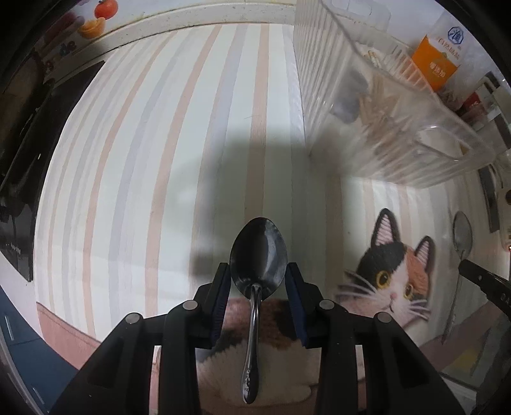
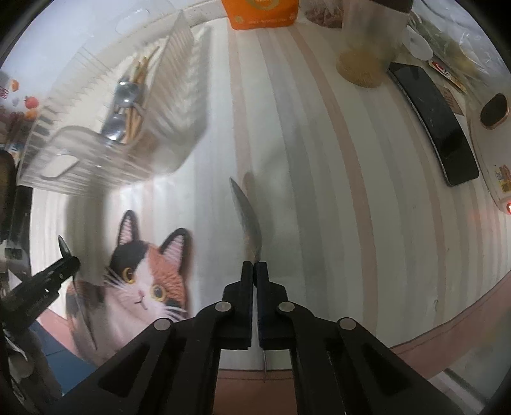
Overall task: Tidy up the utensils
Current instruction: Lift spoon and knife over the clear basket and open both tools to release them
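My left gripper is shut on a dark shiny spoon, its pads pressing the sides of the bowl while the handle hangs back toward the camera. In the right wrist view, my right gripper is shut on a second metal spoon, seen edge-on with its bowl pointing away. Both grippers point down over the striped cloth. A clear ribbed basket holding chopsticks and spoons stands ahead to the right of the left gripper; the same basket lies up and left of the right gripper.
A cat picture lies on the cloth between the two grippers. An orange carton, a jar and a black phone stand along the far and right side. Dark equipment borders the left edge.
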### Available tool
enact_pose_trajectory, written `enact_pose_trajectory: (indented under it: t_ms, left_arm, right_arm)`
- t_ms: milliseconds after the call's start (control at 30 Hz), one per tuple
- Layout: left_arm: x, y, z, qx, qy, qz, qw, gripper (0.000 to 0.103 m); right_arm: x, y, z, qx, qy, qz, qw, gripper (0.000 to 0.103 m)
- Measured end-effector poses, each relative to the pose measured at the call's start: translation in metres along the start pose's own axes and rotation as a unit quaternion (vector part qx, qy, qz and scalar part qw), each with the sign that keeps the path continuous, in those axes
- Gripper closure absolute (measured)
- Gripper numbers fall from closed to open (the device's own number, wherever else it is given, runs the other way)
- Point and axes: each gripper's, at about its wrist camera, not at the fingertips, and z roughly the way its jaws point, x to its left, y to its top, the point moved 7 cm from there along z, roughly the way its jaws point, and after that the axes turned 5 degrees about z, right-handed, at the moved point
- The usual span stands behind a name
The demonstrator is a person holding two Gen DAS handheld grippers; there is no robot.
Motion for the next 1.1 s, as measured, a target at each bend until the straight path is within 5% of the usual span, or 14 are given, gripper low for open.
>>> enact_pose_trajectory:
  t_ms: [267,500,833,1100]
  left_arm:
    - [0.016,-0.003,-0.039,-0.023,-0.017,-0.026,0.9993,0.071]
    - [0.029,0.012,-0.101,-0.067,-0.045,-0.054,0.9953,0.072]
    - [0.002,0.108,-0.197,-0.145,-0.159,-0.064,0.9744,0.072]
    - [-0.02,0.192,-0.155,-0.098,-0.21,-0.085,0.9691,0.072]
  right_arm:
    - [-0.009,-0.01,-0.006,-0.014,0.041,0.032,0.999,0.102]
    - [0.002,0.006,-0.053,-0.047,0.1,0.044,0.993,0.102]
    - [0.068,0.089,-0.14,-0.116,0.187,0.006,0.975,0.102]
    - [0.1,0.161,-0.113,-0.092,0.193,0.019,0.977,0.102]
